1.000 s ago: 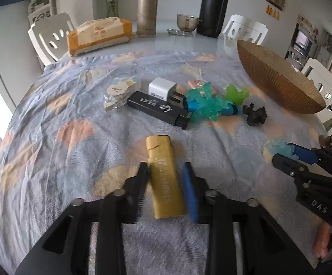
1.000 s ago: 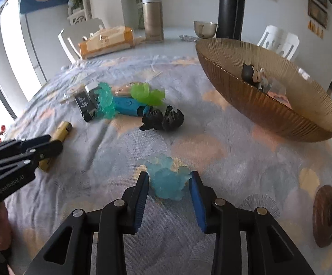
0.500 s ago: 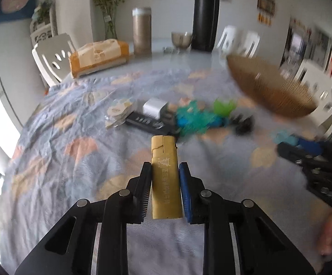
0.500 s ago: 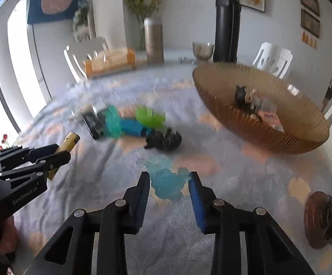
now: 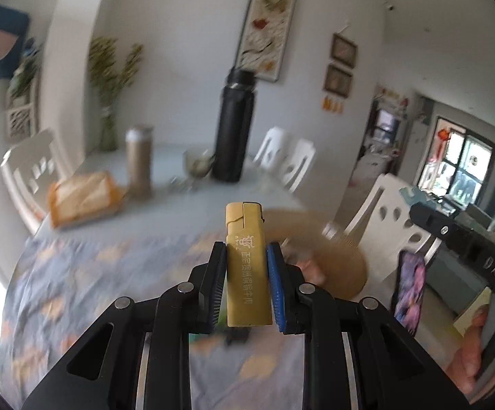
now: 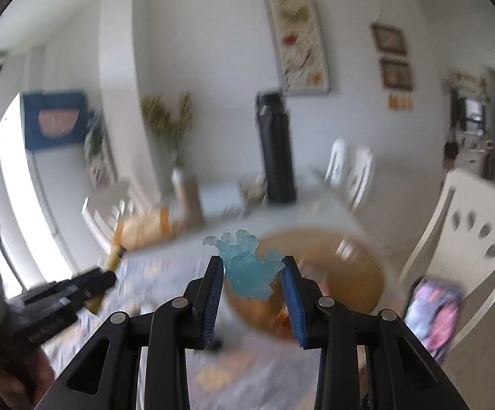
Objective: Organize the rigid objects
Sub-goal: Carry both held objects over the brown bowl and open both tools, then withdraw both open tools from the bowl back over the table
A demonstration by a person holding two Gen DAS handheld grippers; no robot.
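My left gripper (image 5: 245,256) is shut on a yellow lighter (image 5: 246,263) and holds it up in the air above the table. My right gripper (image 6: 251,266) is shut on a translucent light-blue hair claw (image 6: 245,263) and holds it raised in front of the brown ribbed bowl (image 6: 343,266). The bowl also shows in the left wrist view (image 5: 336,256), behind the lighter. The left gripper with the lighter tip shows in the right wrist view (image 6: 87,287), at left. The right gripper shows in the left wrist view (image 5: 463,239), at right. Both views are blurred.
The table has a patterned blue cloth (image 5: 110,273). At its far end stand a black flask (image 5: 233,126), a beige tumbler (image 5: 139,162), a small metal bowl (image 5: 198,164) and a tissue pack (image 5: 83,198). White chairs (image 5: 387,212) stand around the table.
Both grippers have lifted off the table with their objects, and the views tilted up toward the wall. The left closed on the lighter a second ago; the right closed on the hair claw.
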